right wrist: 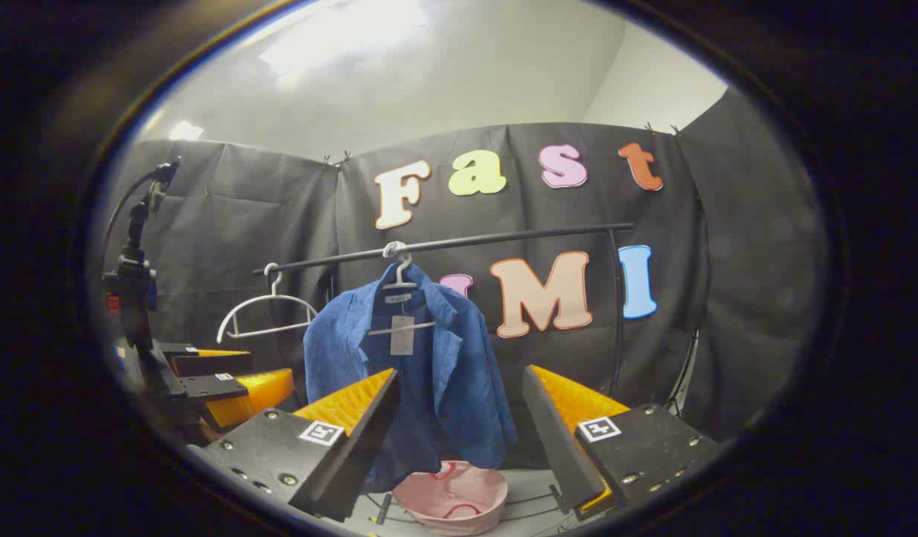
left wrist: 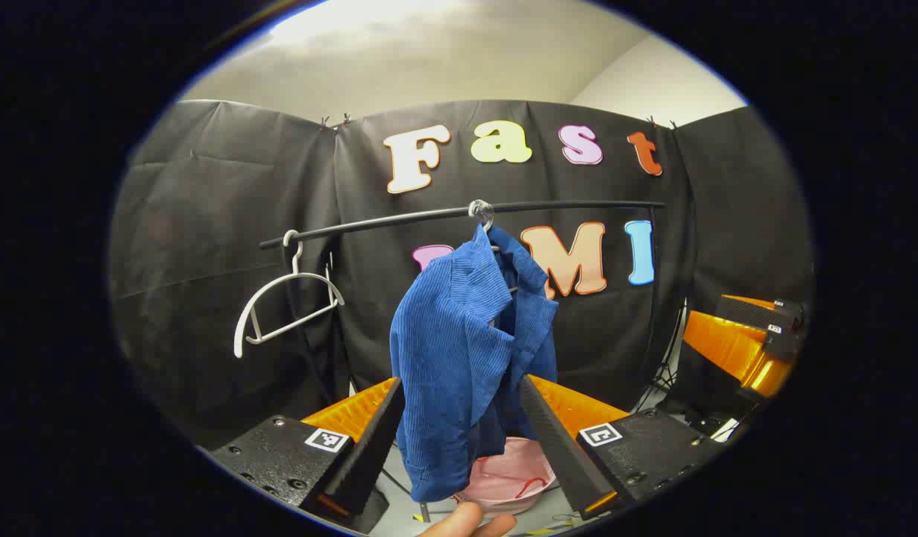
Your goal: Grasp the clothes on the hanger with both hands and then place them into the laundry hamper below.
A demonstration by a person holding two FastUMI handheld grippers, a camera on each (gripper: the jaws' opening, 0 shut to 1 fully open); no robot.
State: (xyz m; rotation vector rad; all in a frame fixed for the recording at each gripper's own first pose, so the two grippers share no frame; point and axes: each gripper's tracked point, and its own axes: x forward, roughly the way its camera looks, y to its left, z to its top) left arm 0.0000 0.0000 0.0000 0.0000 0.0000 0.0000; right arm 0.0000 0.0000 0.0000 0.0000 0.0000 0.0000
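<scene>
Your blue corduroy jacket (right wrist: 421, 373) hangs on a white hanger (right wrist: 401, 277) near the middle of the black rail (right wrist: 444, 243), with a pale tag (right wrist: 402, 335) dangling at its collar; any print on the tag is too small to read. Directly beneath it sits the pink laundry hamper (right wrist: 451, 501) on the floor. A second, empty white hanger (left wrist: 283, 309) hangs near the rail's left end.

Your left gripper (left wrist: 462, 440) is level with the jacket's lower half, its fingers spread wide with the cloth showing between them but not pinched. A fingertip (left wrist: 466, 522) of yours shows at the bottom of the left gripper view.

Your right gripper (right wrist: 459, 418) points at the jacket from farther off, fingers likewise apart and touching nothing. Square black-and-white markers (right wrist: 321, 432) sit on the finger bases.
</scene>
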